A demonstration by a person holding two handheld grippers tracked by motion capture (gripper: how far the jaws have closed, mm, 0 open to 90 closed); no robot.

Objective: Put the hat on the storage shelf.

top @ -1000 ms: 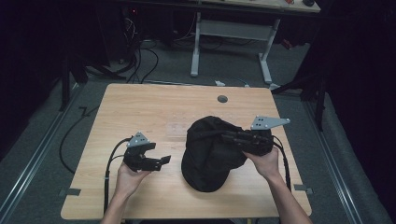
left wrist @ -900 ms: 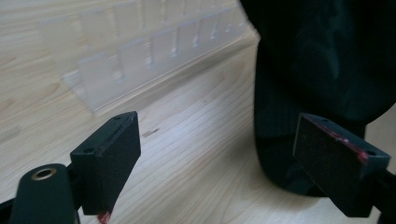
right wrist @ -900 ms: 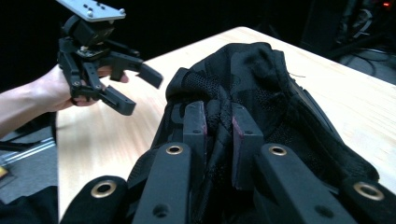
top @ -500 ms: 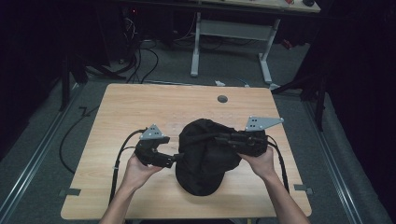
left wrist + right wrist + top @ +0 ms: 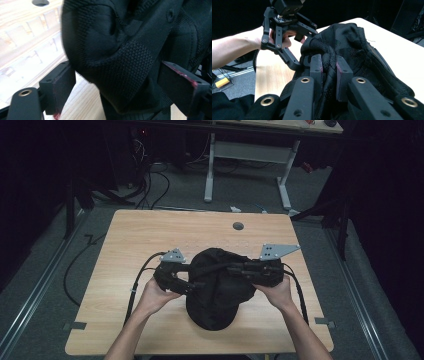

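a black cap (image 5: pixel 217 287) is lying near the front middle of the wooden desk (image 5: pixel 130 235), its brim pointing toward the person and its mesh crown bunched up. the right gripper (image 5: pixel 329 68) is already pinching a fold of the crown fabric, its jaws pressed together on the cloth with only the gathered material between them. the left gripper (image 5: pixel 120 83) is coming in at the cap's other side: its jaws are standing spread, one on each side of a thick mesh panel, and they are not yet closing on it, though the fabric is sitting well within their span. in the high view both hands are flanking the cap, the left hand (image 5: pixel 156 295) just beside it and the right hand (image 5: pixel 274 291) at its far edge. as a judgement, the work is at an early stage: one side is secured, the second grip is about to be taken, and whatever shaping, lifting or folding of the cap is meant is not yet done, since it is lying crumpled on the desk.
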